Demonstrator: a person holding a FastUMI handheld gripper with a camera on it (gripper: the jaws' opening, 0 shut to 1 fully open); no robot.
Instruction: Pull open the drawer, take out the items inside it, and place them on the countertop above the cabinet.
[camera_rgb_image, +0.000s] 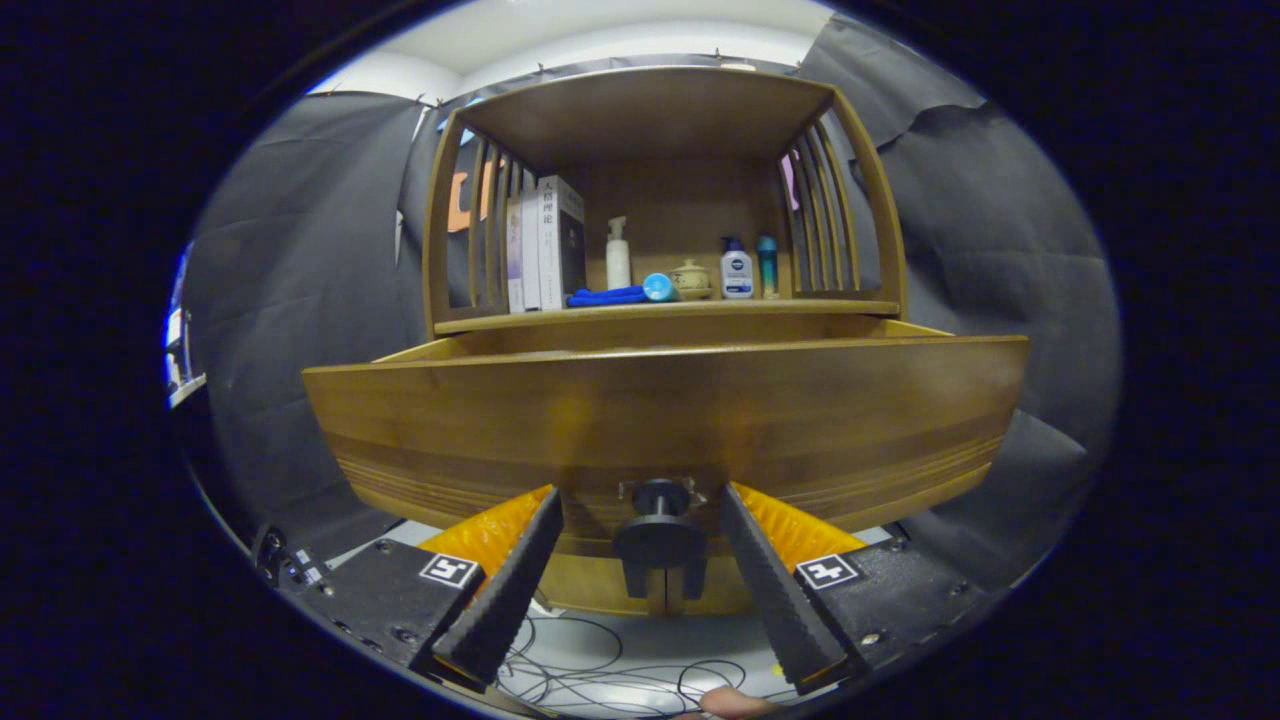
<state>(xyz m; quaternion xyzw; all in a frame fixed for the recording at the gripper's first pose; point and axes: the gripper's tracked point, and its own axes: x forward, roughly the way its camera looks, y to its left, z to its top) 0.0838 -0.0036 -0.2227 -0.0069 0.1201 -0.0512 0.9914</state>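
Observation:
The wooden drawer (660, 420) stands pulled out from the cabinet, its broad front panel facing me. Its inside is hidden behind that panel. A black round knob (660, 540) sticks out from the lower middle of the front. My gripper (638, 497) is open, one finger on each side of the knob with a gap to it on both sides. The countertop (480, 321) above the drawer is the floor of a slatted wooden shelf.
On the countertop stand books (545, 245), a white pump bottle (618, 257), a blue cloth (605, 296), a small ceramic jar (690, 279) and two more bottles (737, 270). Loose cables (600, 670) lie on the pale floor below the drawer.

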